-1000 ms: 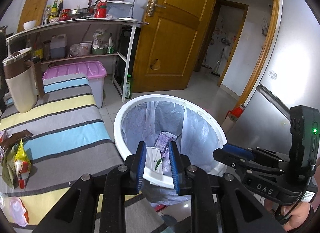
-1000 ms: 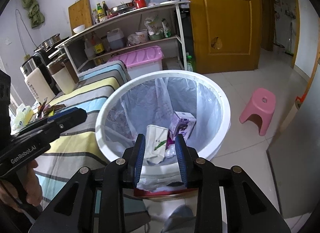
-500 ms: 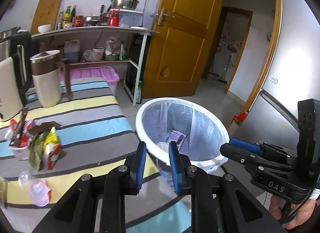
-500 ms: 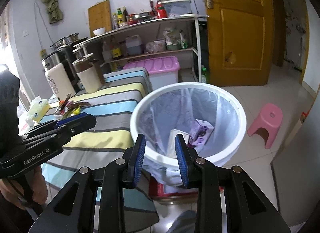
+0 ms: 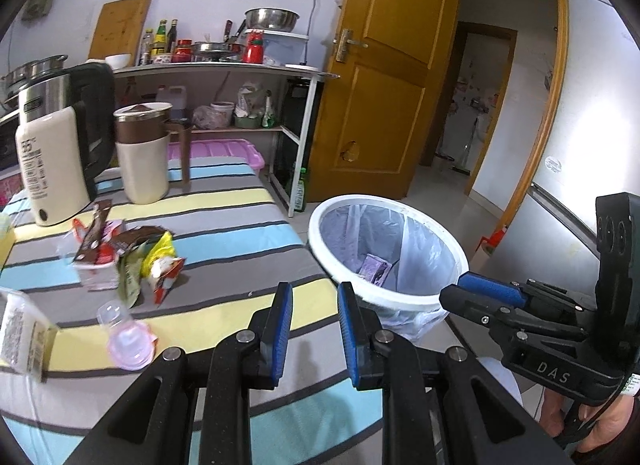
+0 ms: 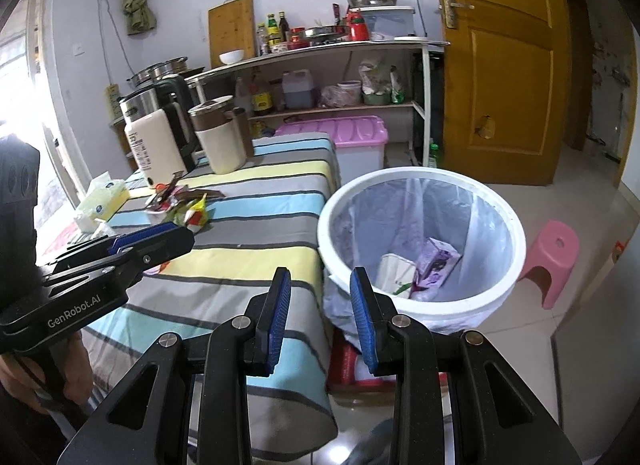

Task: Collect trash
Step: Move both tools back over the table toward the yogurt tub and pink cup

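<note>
Both empty claws, left [image 5: 313, 329] and right [image 6: 320, 315], jaws apart, have swung from the bin [image 6: 418, 307] toward wrappers [image 5: 132, 257] left on the surface [image 5: 224, 225].

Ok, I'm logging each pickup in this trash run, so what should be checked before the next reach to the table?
1. Left gripper empty: ok, nothing between its jaws.
2. Right gripper empty: ok, jaws apart with nothing in them.
3. Trash left to collect: ok, wrappers and a pink plastic cup lie on the striped tablecloth.
4. White bin lined and with room: ok, a purple carton sits low inside.
5. Kettle and jug clear of the wrappers: ok, they stand behind.
6. Wrappers empty: cannot tell.
</note>
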